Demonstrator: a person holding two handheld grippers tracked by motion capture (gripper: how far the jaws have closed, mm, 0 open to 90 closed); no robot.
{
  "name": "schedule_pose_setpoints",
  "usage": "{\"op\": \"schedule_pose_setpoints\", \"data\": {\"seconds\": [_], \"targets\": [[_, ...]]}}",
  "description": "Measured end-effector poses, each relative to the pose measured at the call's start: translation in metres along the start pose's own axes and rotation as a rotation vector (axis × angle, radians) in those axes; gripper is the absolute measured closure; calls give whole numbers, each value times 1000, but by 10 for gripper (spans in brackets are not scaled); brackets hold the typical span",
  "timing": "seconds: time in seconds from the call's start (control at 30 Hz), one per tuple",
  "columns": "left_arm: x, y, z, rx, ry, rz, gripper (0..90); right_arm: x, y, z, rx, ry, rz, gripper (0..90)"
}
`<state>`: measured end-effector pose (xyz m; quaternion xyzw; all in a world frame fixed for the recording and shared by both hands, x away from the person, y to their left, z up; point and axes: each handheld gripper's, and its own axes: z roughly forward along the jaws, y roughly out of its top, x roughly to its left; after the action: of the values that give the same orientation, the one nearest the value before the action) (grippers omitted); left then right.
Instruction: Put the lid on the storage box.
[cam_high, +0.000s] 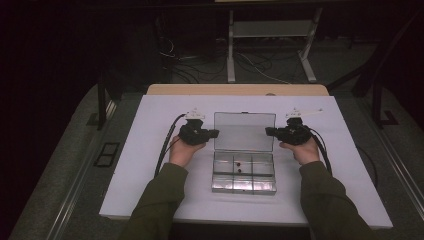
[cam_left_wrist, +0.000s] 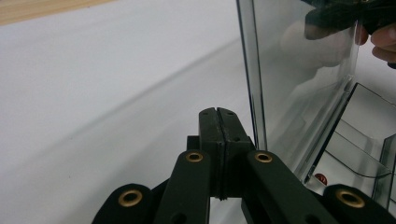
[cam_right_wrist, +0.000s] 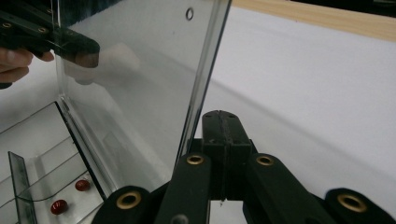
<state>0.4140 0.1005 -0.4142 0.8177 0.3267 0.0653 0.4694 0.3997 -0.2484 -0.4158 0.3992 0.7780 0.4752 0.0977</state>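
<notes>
- Covering most of the high view, the white rectangular surface (cam_high: 150, 165) carries everything, with a strip of pale wood (cam_high: 235, 89) along its far edge.
- Standing near the middle of the surface, the clear plastic compartment box (cam_high: 243, 185) is open, its see-through lid (cam_high: 244, 131) raised upright at the far side.
- Reaching in from the near edge, two forearms in olive-green sleeves (cam_high: 160, 200) flank the box, one on each side.
- Sitting just left of the lid, the left claw (cam_high: 215, 133) points inward toward the lid's left edge; in the left gripper view its two black jaws are pressed flat together with nothing between them, their tip (cam_left_wrist: 218, 112) just beside the lid's edge (cam_left_wrist: 252, 84) and apart from it.
- Sitting just right of the lid, the right claw (cam_high: 268, 131) mirrors it; in the right gripper view its jaws are likewise fully closed and empty, their tip (cam_right_wrist: 223, 115) close beside the lid's edge (cam_right_wrist: 205, 79).
- Lying in the box's middle compartments, two small dark-red round beads (cam_high: 239, 163) rest one behind the other, well apart from both claws.
</notes>
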Motion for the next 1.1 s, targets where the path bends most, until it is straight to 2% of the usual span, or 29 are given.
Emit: {"op": "schedule_pose_setpoints", "data": {"seconds": [0.13,0.2,0.27,0.43,0.6,0.73,0.9,1.1], "targets": [[1,0,-3,0,3,0,853,2,2,-2,-12,4,10,891],[2,0,-7,1,9,-5,830,2,2,-3,-18,3,-1,891],[2,0,-11,1,19,5,801,2,2,-3,-22,5,-3,891],[3,-3,-27,-10,34,-2,725,4,3,-6,-25,7,-7,891],[0,-6,-42,-18,12,17,638,7,4,-9,-33,10,-5,891],[-10,-4,-46,-23,-29,50,590,9,5,-11,-34,16,-18,891],[-18,-2,-41,-36,-59,63,618,13,5,-15,-35,18,-30,891],[-21,-1,-40,-65,-73,61,746,17,3,-19,-36,28,-47,891]]}}
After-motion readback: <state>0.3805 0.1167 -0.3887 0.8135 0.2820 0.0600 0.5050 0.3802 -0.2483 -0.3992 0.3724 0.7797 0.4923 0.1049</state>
